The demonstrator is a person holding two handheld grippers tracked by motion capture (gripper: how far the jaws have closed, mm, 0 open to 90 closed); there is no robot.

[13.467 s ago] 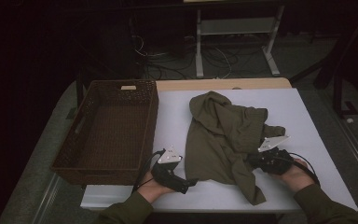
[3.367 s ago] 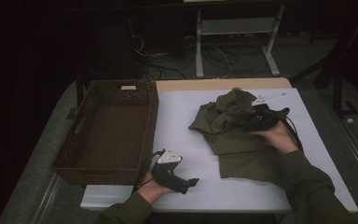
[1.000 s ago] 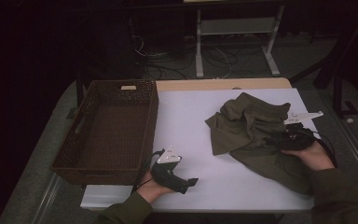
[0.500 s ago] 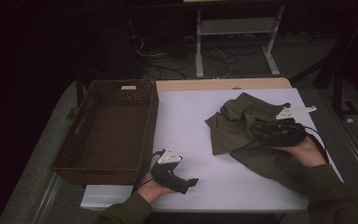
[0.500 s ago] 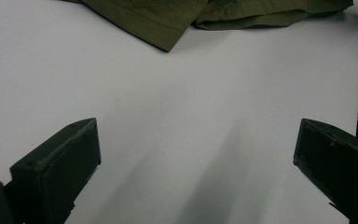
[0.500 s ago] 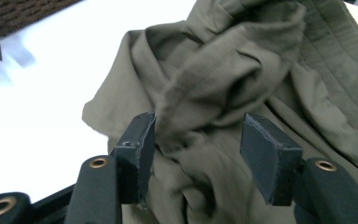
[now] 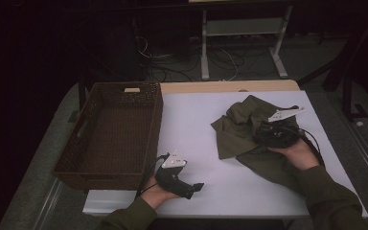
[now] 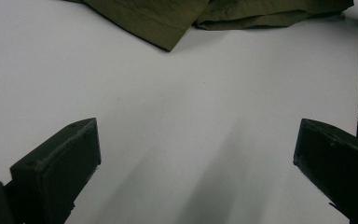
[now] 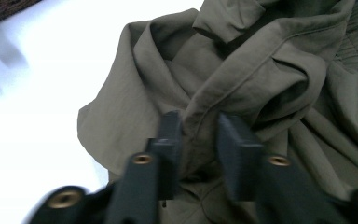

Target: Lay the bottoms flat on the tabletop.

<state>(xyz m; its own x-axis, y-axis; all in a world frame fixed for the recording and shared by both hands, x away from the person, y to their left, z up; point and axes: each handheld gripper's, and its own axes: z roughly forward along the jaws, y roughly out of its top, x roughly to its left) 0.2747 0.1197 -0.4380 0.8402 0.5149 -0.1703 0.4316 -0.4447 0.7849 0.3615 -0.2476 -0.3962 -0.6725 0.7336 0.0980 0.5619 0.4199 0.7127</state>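
Olive cloth, white table, brown weave

The crumpled garment (image 7: 249,132) is plain olive green, unpatterned; the tabletop (image 7: 196,124) is plain white with a tan wooden far edge; the wicker basket (image 7: 76,158) is dark brown with a woven texture; both grippers' jaws are black.

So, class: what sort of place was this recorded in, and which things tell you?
Probably a lab or workshop: a white table, loose cables on the floor behind it, and a metal stand.

Olive sleeves (image 7: 333,201); black claws (image 9: 199,140) with brass screws.
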